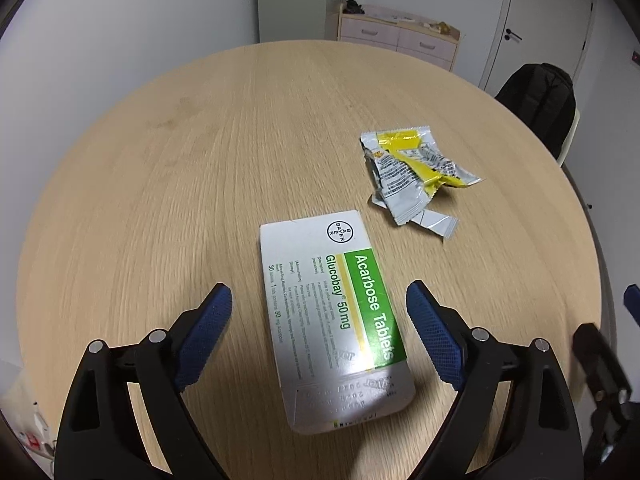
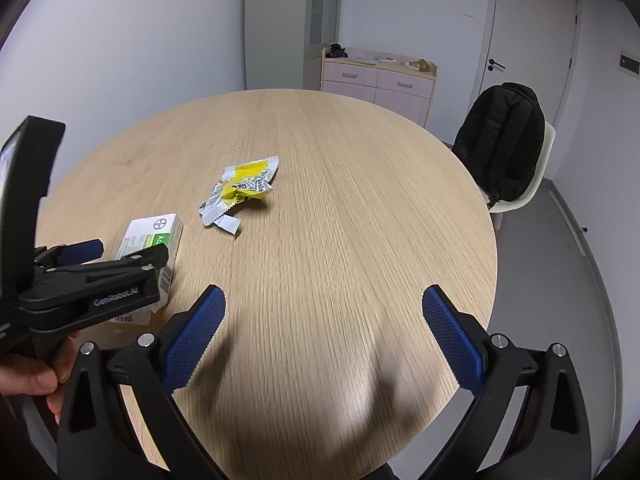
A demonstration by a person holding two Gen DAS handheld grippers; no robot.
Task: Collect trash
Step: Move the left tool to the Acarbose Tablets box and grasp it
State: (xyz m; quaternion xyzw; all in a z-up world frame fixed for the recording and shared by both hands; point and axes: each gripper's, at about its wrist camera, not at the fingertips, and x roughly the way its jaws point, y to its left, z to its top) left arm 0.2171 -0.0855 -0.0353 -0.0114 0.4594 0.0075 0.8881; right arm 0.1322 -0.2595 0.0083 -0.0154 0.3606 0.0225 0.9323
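A white and green Acarbose tablet box (image 1: 332,316) lies flat on the round wooden table (image 1: 200,160). My left gripper (image 1: 319,300) is open, its blue pads on either side of the box, just above it. A crumpled yellow and silver wrapper (image 1: 412,172) lies beyond the box to the right. In the right wrist view the box (image 2: 154,240) sits at the left, partly hidden by the left gripper (image 2: 120,256), and the wrapper (image 2: 240,192) lies past it. My right gripper (image 2: 324,320) is open and empty over the table's near part.
A black backpack (image 2: 500,140) rests on a cream chair at the table's far right. A pink drawer unit (image 2: 378,80) stands against the back wall beside a white door (image 2: 532,48). The table edge (image 2: 490,280) drops to grey floor on the right.
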